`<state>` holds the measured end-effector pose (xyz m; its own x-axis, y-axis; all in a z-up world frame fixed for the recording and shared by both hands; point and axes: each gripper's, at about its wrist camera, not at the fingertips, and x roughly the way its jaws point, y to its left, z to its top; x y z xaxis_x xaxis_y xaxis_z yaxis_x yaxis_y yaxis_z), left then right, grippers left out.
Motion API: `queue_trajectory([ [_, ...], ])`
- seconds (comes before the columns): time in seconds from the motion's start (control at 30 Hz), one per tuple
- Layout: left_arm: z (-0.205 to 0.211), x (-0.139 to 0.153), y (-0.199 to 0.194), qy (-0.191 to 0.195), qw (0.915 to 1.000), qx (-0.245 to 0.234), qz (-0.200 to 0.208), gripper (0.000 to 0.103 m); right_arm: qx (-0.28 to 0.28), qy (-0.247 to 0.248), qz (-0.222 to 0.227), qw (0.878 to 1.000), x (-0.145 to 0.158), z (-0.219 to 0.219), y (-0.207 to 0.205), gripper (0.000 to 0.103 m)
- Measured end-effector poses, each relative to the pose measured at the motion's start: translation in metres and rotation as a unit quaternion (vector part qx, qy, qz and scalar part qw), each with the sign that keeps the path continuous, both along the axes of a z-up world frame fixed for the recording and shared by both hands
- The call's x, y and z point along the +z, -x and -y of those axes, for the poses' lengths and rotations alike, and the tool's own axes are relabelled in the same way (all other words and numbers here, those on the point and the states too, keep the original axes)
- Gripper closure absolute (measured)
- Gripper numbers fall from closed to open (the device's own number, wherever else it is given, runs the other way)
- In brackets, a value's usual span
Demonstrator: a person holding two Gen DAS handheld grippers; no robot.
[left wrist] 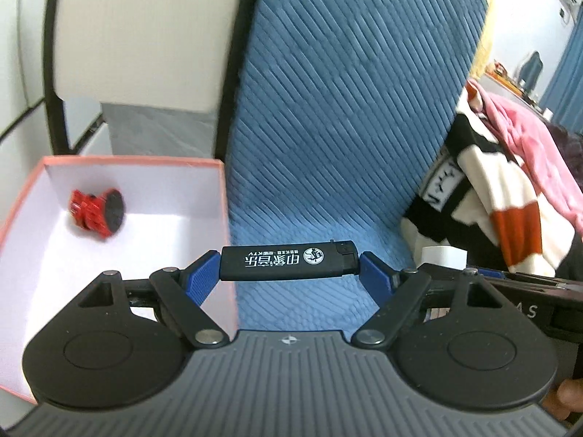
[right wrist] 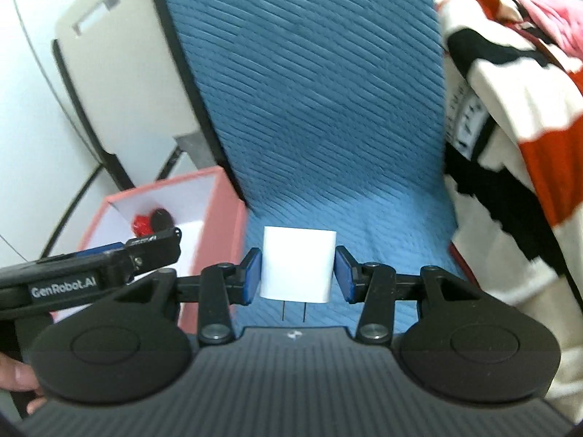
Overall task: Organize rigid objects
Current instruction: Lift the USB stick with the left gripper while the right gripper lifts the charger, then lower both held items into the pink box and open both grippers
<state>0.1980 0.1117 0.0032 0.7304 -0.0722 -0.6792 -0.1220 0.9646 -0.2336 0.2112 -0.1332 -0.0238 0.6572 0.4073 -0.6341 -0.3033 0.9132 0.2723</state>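
Note:
My left gripper (left wrist: 289, 264) is shut on a black lighter (left wrist: 288, 260) held crosswise by its ends, just right of a pink box (left wrist: 218, 189) with a white inside. A red toy piece (left wrist: 96, 213) lies in the box. My right gripper (right wrist: 297, 273) is shut on a white plug charger (right wrist: 297, 267), prongs pointing back at the camera, above the blue cushion (right wrist: 309, 109). The charger also shows in the left wrist view (left wrist: 442, 255). The left gripper's body (right wrist: 109, 262) shows at the left of the right wrist view, over the box (right wrist: 222, 218).
A blue ribbed seat cushion (left wrist: 346, 109) lies under both grippers. A striped black, white and orange blanket (left wrist: 492, 196) and pink cloth (left wrist: 524, 134) are piled at the right. A white panel (left wrist: 145, 36) stands behind the box.

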Motion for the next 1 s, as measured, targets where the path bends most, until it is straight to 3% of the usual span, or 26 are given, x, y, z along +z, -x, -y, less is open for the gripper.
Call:
queue_trajectory([
  [0.27, -0.056, 0.039, 0.011, -0.003, 0.9989, 0.037, 0.027, 0.018, 0.041, -0.008, 0.030, 0.999, 0.036, -0.053, -0.001, 0.057],
  [0.43, -0.095, 0.046, 0.026, -0.009, 0.9976, 0.061, 0.031, 0.018, 0.071, -0.017, 0.038, 0.997, 0.045, -0.090, 0.003, 0.057],
  [0.6, -0.131, 0.026, 0.043, -0.006, 0.9963, 0.085, 0.011, 0.018, 0.103, -0.015, 0.024, 0.994, 0.033, -0.130, 0.009, 0.057],
  [1.0, -0.182, -0.049, 0.075, 0.015, 0.9905, 0.121, -0.062, 0.018, 0.152, 0.027, -0.052, 0.987, -0.042, -0.190, 0.013, 0.057],
])
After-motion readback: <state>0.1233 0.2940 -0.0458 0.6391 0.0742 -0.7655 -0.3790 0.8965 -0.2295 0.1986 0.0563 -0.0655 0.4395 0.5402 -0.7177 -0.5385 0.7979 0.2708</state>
